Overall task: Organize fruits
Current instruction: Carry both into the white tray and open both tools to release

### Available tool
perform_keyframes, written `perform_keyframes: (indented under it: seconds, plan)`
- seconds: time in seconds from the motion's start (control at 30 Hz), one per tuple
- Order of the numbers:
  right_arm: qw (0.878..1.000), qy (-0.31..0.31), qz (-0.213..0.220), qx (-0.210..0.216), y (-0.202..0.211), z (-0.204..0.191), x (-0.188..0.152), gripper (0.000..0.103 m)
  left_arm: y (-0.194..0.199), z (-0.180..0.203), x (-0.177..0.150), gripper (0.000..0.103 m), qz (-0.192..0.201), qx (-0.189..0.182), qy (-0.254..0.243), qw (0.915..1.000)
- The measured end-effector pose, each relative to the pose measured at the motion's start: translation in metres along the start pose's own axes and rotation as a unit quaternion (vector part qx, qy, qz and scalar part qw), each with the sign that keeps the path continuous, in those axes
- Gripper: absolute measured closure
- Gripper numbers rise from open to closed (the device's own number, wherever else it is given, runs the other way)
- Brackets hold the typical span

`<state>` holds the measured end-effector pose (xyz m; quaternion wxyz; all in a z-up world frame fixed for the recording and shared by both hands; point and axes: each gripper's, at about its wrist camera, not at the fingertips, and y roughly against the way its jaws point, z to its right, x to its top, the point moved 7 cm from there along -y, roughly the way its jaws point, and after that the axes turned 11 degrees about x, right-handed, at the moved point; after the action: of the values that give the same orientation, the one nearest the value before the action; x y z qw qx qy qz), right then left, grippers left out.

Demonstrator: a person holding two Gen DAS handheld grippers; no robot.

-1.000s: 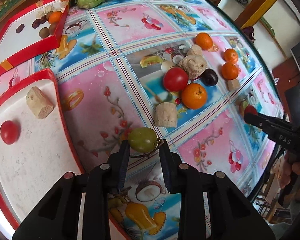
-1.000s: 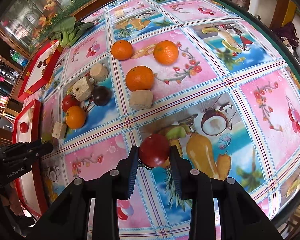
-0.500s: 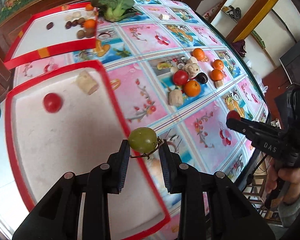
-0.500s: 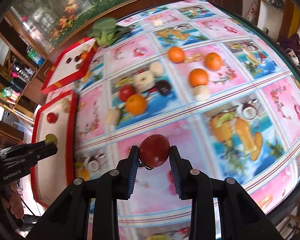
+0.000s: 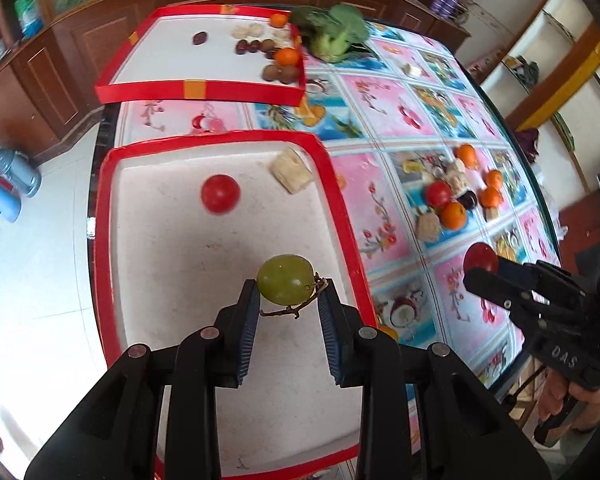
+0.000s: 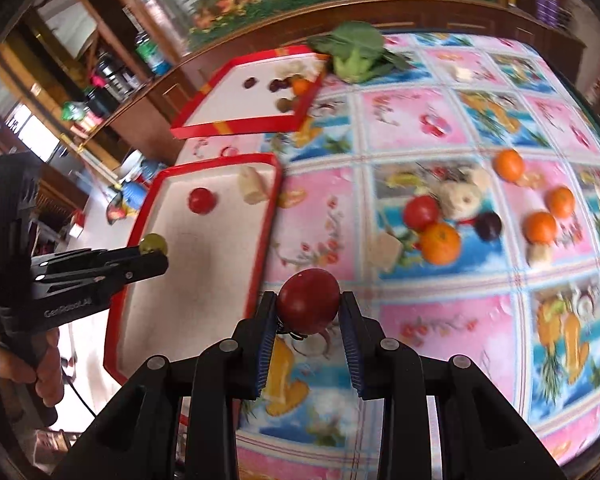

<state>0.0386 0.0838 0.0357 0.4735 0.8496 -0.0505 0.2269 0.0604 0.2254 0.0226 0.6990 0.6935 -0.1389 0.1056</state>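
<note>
My left gripper (image 5: 288,300) is pinched on a green grape (image 5: 285,279) with its stem poking out, held over the near tray (image 5: 340,200); my right gripper (image 6: 309,312) is clamped on a dark red tomato (image 6: 309,300), over the tablecloth (image 6: 420,128) just right of that tray's edge. To do this step well I should lower the grape onto bare white tray ahead of my left jaws, clear of the red tomato (image 5: 220,193) and the tan chunk (image 5: 291,170) beyond, then let go gently so it won't roll (grapes do). The right one needs to cross the red rim first. Counts: two trays, the far tray (image 5: 196,90) holding small mixed pieces, too small to count. Ahead-right of my left gripper, in the pile, four oranges (image 6: 440,242), one red tomato (image 6: 421,212), one dark plum (image 6: 489,225), several tan chunks. One leafy green (image 5: 332,32) beyond.
</note>
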Motion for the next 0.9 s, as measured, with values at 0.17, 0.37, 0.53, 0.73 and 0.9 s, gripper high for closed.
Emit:
perform_keyframes:
  seconds: [0.17, 0.37, 0.53, 0.73, 0.9]
  plan:
    - [0.998, 0.029, -0.021, 0.048, -0.023, -0.02, 0.015, 0.071, -0.015, -0.015, 0.016, 0.076, -0.013, 0.025, 0.042, 0.9987]
    - [0.996, 0.029, -0.046, 0.069, -0.052, -0.033, 0.014, 0.072, -0.04, -0.02, 0.024, 0.076, -0.041, 0.014, 0.052, 0.9977]
    - [0.997, 0.001, -0.046, 0.059, -0.07, -0.037, 0.006, 0.072, -0.058, -0.012, 0.037, 0.076, -0.049, -0.013, 0.014, 0.9986]
    - [0.997, -0.044, -0.051, 0.045, -0.094, -0.044, -0.013, 0.071, -0.073, -0.003, 0.047, 0.076, -0.051, -0.033, -0.031, 0.9977]
    - [0.997, -0.047, -0.053, 0.035, -0.108, -0.052, -0.019, 0.071, -0.085, -0.002, 0.051, 0.076, -0.055, -0.035, -0.044, 0.9969]
